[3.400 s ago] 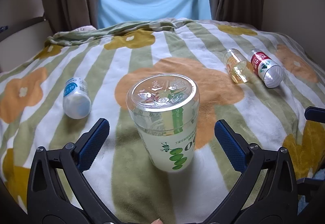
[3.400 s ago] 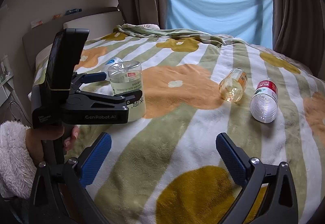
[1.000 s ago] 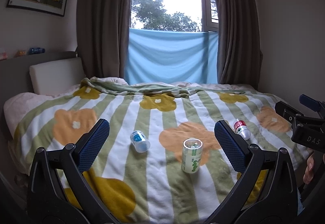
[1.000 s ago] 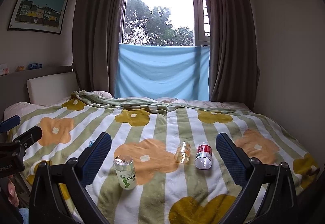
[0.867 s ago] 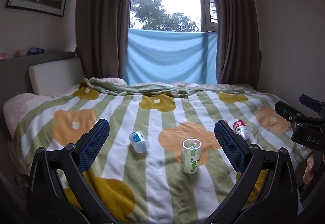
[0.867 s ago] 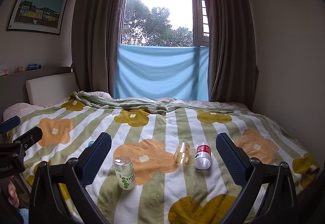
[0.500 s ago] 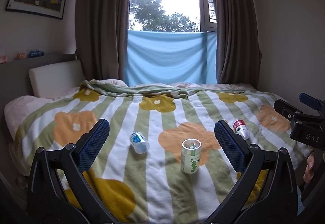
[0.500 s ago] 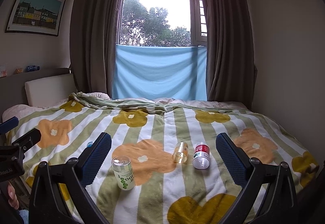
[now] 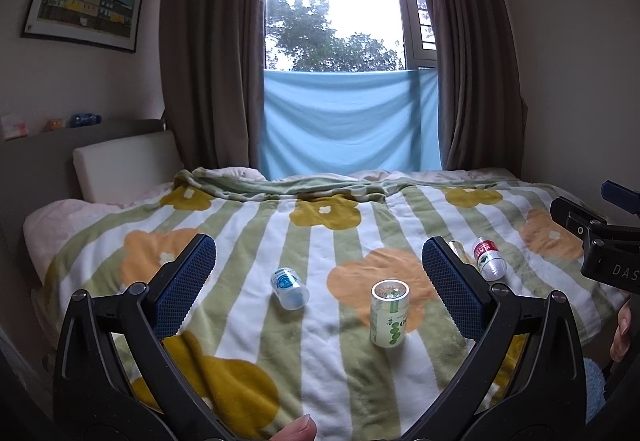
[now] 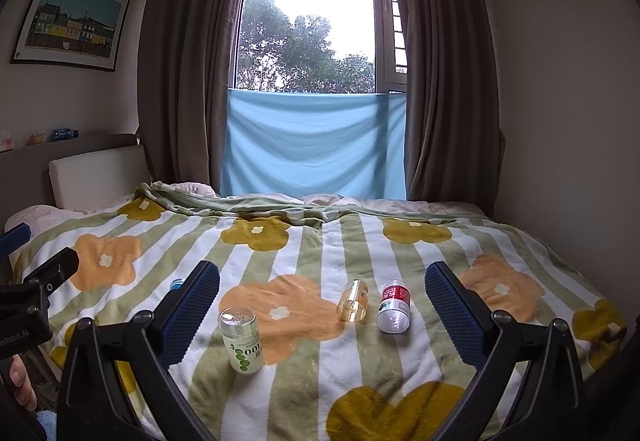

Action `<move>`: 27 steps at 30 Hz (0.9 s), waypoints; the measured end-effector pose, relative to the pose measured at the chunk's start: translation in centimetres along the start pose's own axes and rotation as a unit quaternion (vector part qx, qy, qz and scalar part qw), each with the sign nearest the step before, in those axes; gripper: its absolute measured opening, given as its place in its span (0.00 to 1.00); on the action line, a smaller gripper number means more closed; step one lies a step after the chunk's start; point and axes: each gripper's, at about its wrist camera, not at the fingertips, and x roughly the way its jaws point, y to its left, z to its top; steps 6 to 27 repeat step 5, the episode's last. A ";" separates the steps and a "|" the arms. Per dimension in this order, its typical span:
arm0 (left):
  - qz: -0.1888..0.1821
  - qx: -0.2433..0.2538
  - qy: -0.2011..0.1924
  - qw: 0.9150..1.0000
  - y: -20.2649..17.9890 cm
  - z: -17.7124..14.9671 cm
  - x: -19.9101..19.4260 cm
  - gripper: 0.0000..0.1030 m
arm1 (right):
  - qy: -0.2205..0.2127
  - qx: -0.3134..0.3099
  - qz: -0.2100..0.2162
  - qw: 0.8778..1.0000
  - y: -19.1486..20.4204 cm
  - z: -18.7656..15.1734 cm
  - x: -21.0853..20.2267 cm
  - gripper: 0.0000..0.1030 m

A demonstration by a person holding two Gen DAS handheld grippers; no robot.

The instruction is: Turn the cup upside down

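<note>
The clear cup with green print [image 9: 389,314] stands bottom-up on the flowered blanket [image 9: 256,353], its print upside down; it also shows in the right wrist view [image 10: 241,340]. My left gripper [image 9: 319,284] is open and empty, held well back from the bed. My right gripper [image 10: 322,304] is open and empty, also well back. The right gripper's body shows at the right edge of the left wrist view [image 9: 600,245]. The left gripper's body shows at the left edge of the right wrist view [image 10: 28,301].
A blue-labelled bottle [image 9: 289,288] lies left of the cup. A yellowish bottle [image 10: 353,300] and a red-labelled bottle [image 10: 394,306] lie to its right. A headboard [image 9: 124,165] stands at the left, curtains and a window behind the bed.
Both grippers have pulled far back from the bed since 3.4 s ago, when the left stood around the cup. In the last second the views hardly shift. The cup stays standing.
</note>
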 end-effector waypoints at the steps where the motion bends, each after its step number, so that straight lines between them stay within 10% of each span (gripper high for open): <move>1: -0.001 -0.002 -0.002 1.000 0.1 0.0 -0.1 1.00 | 0.000 0.001 0.000 1.000 0.0 0.0 -0.1 1.00; 27: -0.006 -0.007 -0.007 1.000 0.2 0.1 -0.1 1.00 | 0.000 0.000 0.000 1.000 0.0 0.1 0.0 1.00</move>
